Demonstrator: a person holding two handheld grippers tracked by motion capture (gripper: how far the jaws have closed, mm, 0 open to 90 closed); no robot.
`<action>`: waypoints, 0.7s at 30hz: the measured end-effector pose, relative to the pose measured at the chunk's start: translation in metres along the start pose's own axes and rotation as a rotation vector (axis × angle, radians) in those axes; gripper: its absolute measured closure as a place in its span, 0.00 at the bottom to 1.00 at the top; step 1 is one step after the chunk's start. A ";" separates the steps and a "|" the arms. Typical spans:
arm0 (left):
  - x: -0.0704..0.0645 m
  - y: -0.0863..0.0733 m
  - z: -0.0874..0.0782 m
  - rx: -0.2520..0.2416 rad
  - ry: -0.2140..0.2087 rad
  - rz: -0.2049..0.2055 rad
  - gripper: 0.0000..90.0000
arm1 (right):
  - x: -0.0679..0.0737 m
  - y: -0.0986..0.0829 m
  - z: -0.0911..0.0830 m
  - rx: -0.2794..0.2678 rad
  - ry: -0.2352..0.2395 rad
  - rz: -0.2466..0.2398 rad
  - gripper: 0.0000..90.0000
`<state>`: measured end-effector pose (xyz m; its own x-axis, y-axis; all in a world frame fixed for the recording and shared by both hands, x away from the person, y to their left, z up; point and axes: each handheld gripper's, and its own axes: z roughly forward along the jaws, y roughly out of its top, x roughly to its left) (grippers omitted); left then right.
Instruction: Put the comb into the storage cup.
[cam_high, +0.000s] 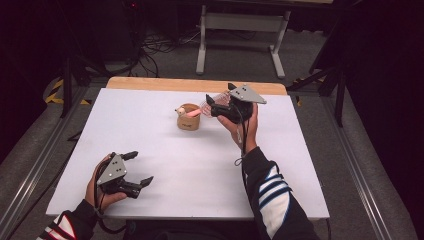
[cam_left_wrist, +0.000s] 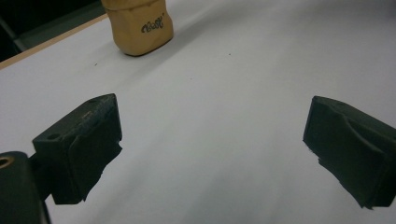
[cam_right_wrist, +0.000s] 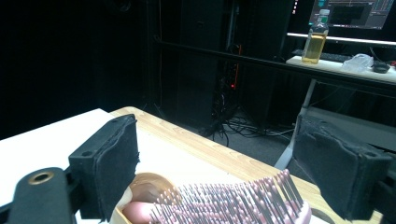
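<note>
A tan cup (cam_high: 189, 121) stands near the middle of the white board (cam_high: 165, 150). A pink hairbrush (cam_high: 212, 101) rests with its handle end in the cup and its bristled head sticking out to the right. My right gripper (cam_high: 220, 95) is open around that head; in the right gripper view its jaws stand wide on either side of the brush (cam_right_wrist: 233, 203), not touching it, with the cup (cam_right_wrist: 140, 183) below. My left gripper (cam_high: 141, 167) is open and holds nothing, low over the board's front left. In the left gripper view the cup (cam_left_wrist: 137, 25) is far ahead of the gripper (cam_left_wrist: 212, 140).
The board lies on a wooden table whose far edge (cam_high: 195, 84) shows. Beyond it a white desk frame (cam_high: 240, 22) stands among floor cables. A bottle (cam_right_wrist: 315, 42) stands on a far desk. Metal rails (cam_high: 30, 170) run along both sides.
</note>
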<state>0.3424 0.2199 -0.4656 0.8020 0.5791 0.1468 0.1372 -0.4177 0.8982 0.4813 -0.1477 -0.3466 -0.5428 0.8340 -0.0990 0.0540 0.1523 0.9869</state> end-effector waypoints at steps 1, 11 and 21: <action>0.000 0.000 0.000 -0.002 0.000 -0.002 0.06 | 0.000 0.000 0.000 0.001 -0.001 -0.002 0.17; 0.001 0.000 -0.001 -0.004 0.004 -0.002 0.06 | -0.004 0.005 -0.007 0.002 -0.016 -0.023 0.13; 0.001 0.000 -0.002 -0.004 0.009 -0.003 0.06 | -0.005 0.011 -0.011 0.017 -0.012 -0.060 0.09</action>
<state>0.3423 0.2215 -0.4643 0.7961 0.5868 0.1479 0.1370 -0.4129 0.9004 0.4754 -0.1563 -0.3335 -0.5356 0.8293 -0.1597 0.0356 0.2111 0.9768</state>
